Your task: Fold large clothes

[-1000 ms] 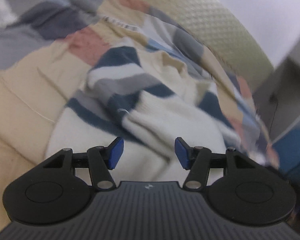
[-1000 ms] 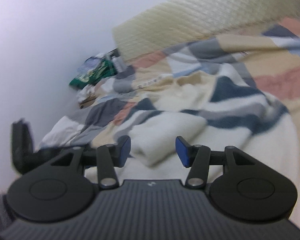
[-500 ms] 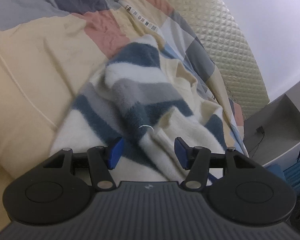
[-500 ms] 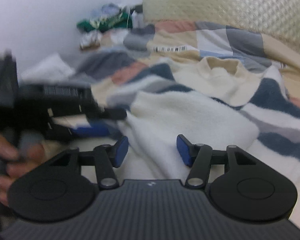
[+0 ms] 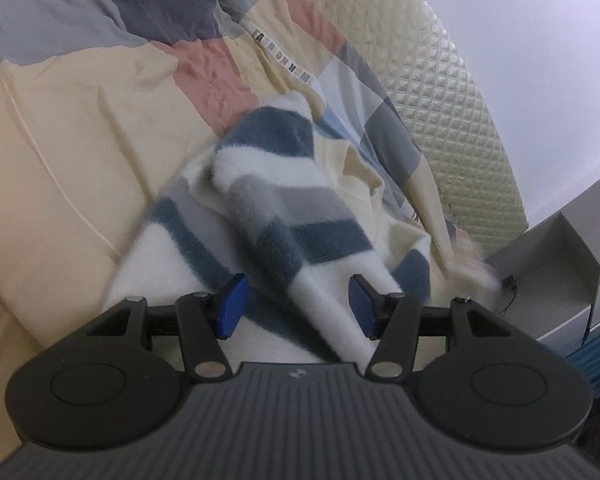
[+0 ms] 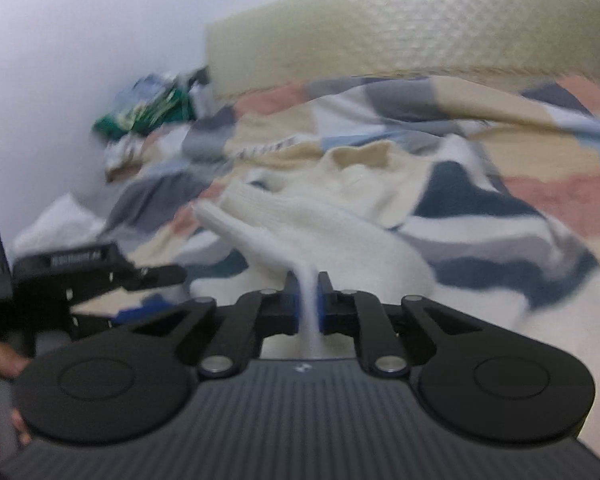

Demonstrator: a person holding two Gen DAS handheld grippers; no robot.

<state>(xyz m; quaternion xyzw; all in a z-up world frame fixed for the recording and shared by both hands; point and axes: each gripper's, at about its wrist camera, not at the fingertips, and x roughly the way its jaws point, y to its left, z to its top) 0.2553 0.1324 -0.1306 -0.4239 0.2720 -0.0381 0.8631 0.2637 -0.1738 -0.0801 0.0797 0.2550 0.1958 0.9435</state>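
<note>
A fuzzy sweater (image 5: 276,200) with white, grey and navy stripes and a cream collar lies rumpled on the bed. My left gripper (image 5: 296,304) is open, its blue pads on either side of a striped sleeve that runs between them. My right gripper (image 6: 307,300) is shut on a pinch of the sweater's white fabric (image 6: 284,232), pulling it up into a ridge. The left gripper also shows in the right wrist view (image 6: 88,280), low at the left, held by a hand.
A patchwork quilt (image 5: 80,92) in beige, grey and pink covers the bed. A cream quilted headboard (image 5: 452,112) runs behind. A grey bedside cabinet (image 5: 560,264) stands at the right. Clutter with a green item (image 6: 148,112) sits by the wall.
My right gripper has shut on the white fabric; it was open half a second ago. The left gripper has shifted along the striped sleeve and stays open.
</note>
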